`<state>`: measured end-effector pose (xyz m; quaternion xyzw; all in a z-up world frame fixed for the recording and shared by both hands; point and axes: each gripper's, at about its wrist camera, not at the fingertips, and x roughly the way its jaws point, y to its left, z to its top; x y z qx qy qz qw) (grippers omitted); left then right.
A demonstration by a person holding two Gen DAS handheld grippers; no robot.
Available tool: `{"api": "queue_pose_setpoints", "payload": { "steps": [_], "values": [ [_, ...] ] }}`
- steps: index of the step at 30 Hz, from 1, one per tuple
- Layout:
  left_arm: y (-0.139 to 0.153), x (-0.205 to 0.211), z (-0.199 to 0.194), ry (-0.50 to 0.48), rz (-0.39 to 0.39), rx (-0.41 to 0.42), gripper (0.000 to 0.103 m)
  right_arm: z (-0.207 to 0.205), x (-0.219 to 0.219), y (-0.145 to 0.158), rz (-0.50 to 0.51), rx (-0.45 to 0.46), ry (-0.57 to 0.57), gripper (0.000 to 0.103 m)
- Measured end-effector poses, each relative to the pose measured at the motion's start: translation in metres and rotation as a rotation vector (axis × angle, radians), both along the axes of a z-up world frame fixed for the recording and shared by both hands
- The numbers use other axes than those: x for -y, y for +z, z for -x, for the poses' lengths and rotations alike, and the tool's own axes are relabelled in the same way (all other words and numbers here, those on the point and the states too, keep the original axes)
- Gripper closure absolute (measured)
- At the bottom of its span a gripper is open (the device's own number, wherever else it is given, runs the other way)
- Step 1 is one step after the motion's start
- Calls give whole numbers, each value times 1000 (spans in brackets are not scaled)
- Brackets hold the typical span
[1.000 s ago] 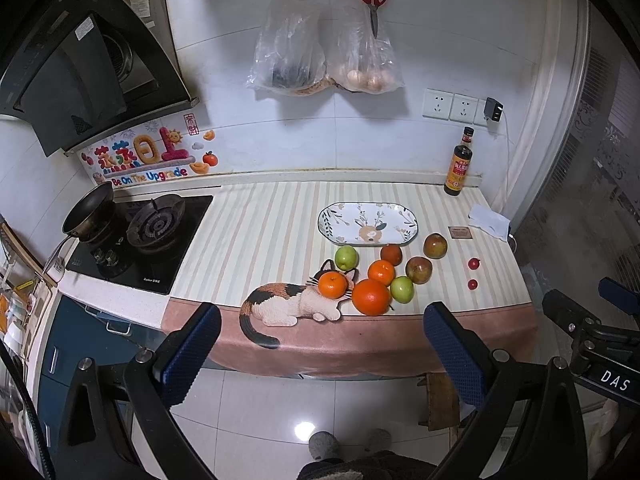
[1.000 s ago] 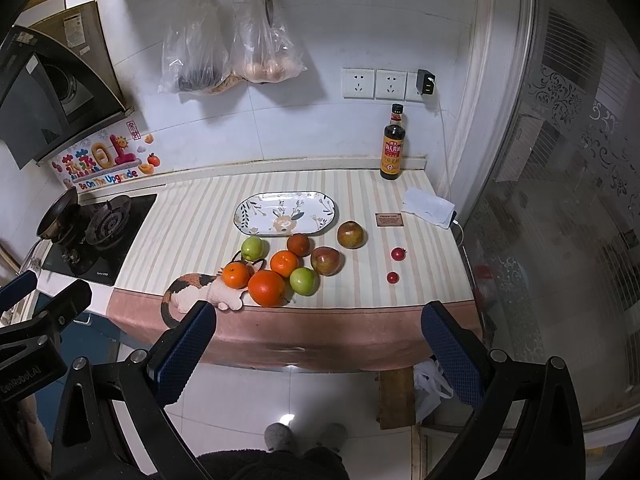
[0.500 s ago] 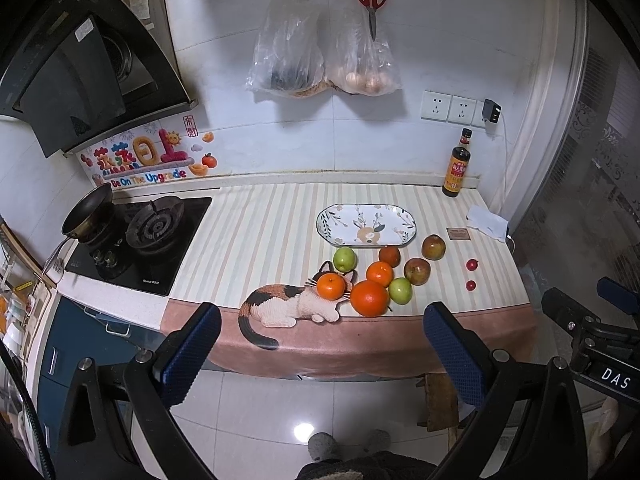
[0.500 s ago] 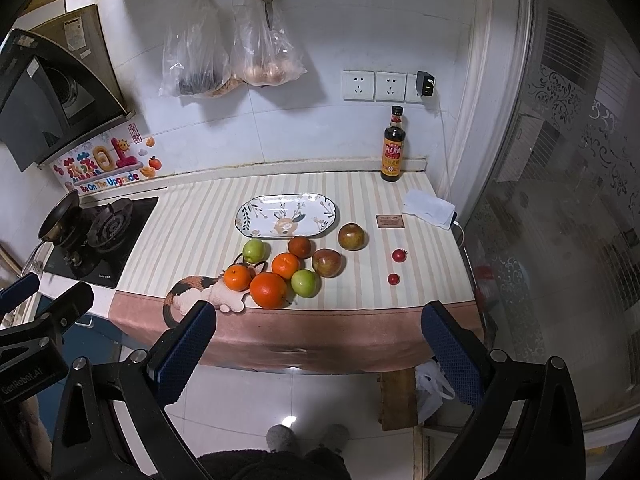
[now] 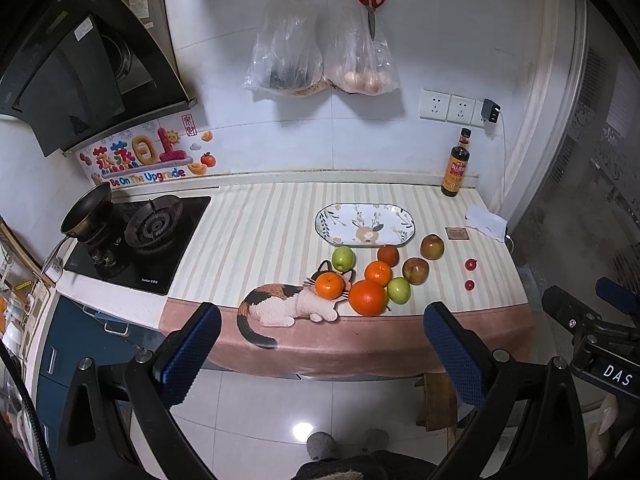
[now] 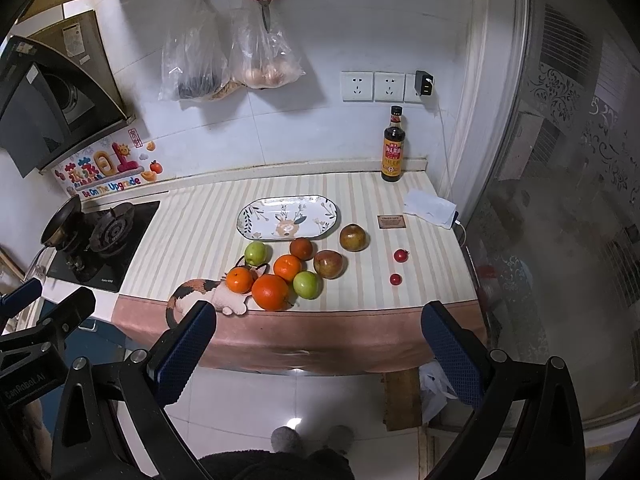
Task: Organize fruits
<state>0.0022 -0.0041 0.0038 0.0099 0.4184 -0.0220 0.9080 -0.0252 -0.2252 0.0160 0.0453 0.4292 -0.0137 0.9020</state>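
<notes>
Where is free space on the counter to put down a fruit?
The oval plate is bare. Striped cloth is free between the stove and the green apple, and around the two small red fruits. Fruit crowds the front, below the plate.

We see both views evenly lit from overhead, with lamp glare on the floor tiles point(image 5: 303, 429) at six o'clock, soft shadows, and heavy fisheye bending with dark corners.

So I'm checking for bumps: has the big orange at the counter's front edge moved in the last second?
No. The big orange sits beside the printed cat as before; only the cameras drifted slightly.
</notes>
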Motion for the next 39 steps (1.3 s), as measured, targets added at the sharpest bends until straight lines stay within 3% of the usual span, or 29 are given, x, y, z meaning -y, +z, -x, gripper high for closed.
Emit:
{"api": "queue_pose_setpoints", "payload": {
  "steps": [5, 9, 13, 19, 27, 33, 39],
  "values": [
    [0, -5, -7, 46, 50, 28, 0, -2, 4, -3, -19, 23, -8, 0],
    [-9, -4, -27, 113, -28, 70, 0, -10, 15, -14, -88, 86, 19, 0],
    [-38, -4, -49, 192, -172, 52, 0, -35, 28, -54, -117, 40, 25, 0],
    [-96, -15, -86, 256, -271, -100, 0, -88, 35, -136, -264, -123, 84, 0],
    [-163, -39, -145, 244, -263, -240, 0, -172, -10, -258, -379, -361, 138, 1],
    [-226, -58, -204, 144, -206, -412, 0, -224, -44, -333, -467, -512, 36, 12],
    [-273, -68, -257, 43, -134, -556, 0, -253, -68, -392, -488, -615, -144, 12]
  ]
}}
